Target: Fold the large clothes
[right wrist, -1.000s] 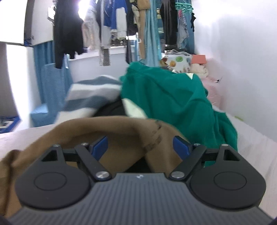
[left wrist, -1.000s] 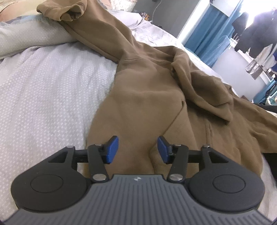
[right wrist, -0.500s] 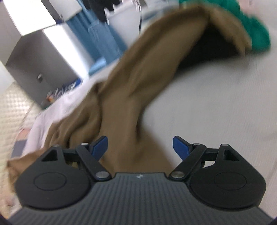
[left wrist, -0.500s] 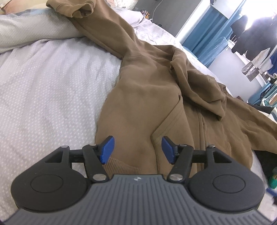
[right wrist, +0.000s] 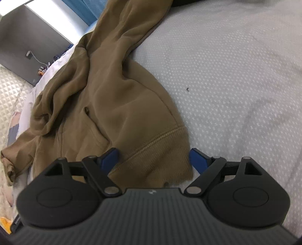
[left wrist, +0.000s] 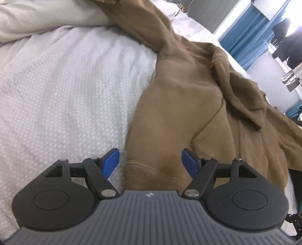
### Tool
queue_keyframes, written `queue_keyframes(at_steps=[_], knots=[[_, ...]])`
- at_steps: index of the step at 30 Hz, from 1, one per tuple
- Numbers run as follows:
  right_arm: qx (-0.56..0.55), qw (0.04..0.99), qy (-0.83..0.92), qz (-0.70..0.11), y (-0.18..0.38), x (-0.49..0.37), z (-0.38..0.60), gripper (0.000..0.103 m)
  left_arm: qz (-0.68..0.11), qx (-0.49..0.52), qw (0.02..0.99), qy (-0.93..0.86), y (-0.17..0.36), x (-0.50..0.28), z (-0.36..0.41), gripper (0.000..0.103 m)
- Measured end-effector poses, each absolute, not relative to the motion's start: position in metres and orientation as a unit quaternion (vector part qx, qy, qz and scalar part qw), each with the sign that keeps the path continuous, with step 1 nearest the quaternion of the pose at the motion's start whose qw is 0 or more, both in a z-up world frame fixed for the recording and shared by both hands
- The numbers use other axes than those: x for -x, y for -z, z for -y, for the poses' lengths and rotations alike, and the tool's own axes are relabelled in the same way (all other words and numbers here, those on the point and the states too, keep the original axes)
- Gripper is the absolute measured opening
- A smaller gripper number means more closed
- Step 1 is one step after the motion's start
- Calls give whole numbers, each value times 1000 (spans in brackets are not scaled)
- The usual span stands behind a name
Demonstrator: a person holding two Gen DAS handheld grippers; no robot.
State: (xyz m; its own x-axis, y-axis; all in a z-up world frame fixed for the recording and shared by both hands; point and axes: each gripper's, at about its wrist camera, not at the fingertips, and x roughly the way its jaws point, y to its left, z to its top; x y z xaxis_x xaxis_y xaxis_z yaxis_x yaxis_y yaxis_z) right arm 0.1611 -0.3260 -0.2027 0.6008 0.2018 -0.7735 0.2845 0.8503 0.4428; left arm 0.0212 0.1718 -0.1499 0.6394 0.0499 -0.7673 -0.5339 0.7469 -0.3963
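Note:
A brown hoodie (left wrist: 188, 98) lies spread and rumpled on a pale dotted bedspread (left wrist: 66, 90). My left gripper (left wrist: 150, 163) is open, its blue pads either side of the ribbed hem at the hoodie's one bottom corner. In the right wrist view the hoodie (right wrist: 117, 101) lies with its other ribbed hem corner between the open pads of my right gripper (right wrist: 155, 161). Neither gripper holds cloth. One sleeve runs up toward the far top in each view.
A grey pillow or duvet (left wrist: 47, 17) lies at the far left. Blue curtains (left wrist: 251, 32) and hanging clothes stand beyond the bed. A grey cabinet (right wrist: 28, 37) stands past the bed's far side. The bedspread (right wrist: 236, 75) stretches right of the hoodie.
My left gripper has drawn back along the hoodie to its hem and opened wider. My right gripper has swung down from the clothes pile to the hoodie's other hem corner.

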Motion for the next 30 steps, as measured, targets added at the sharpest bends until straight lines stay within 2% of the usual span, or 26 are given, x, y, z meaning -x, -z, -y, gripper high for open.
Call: queue_keyframes(at_steps=[10,15,17,19,20,22,25,27,30], knots=[[-221,880,38,-419,196,-183,332,84,-389,298,853,-180,155,-23,-167,76],[-233,857,6,-459,217,-202,327,88,-390,289,855,-184,158,-29,-163,76],[-248,854,3,-457,218,-203,329,88,-390,288,854,-187,160,-33,-163,73],[-287,846,-23,-448,218,-200,333,87,-389,287,855,-189,160,-36,-162,62],[-314,839,-49,-443,218,-198,336,82,-389,282,856,-193,160,-36,-161,58],[-361,815,-110,-439,223,-196,334,74,-382,273,860,-199,156,-34,-160,37],[-319,829,-116,-443,219,-193,320,63,-365,286,864,-198,150,-26,-166,21],[-301,835,-92,-450,223,-195,319,43,-349,302,866,-192,145,-20,-170,18],[-297,839,-81,-450,222,-192,321,30,-320,325,870,-185,134,-8,-177,17]])
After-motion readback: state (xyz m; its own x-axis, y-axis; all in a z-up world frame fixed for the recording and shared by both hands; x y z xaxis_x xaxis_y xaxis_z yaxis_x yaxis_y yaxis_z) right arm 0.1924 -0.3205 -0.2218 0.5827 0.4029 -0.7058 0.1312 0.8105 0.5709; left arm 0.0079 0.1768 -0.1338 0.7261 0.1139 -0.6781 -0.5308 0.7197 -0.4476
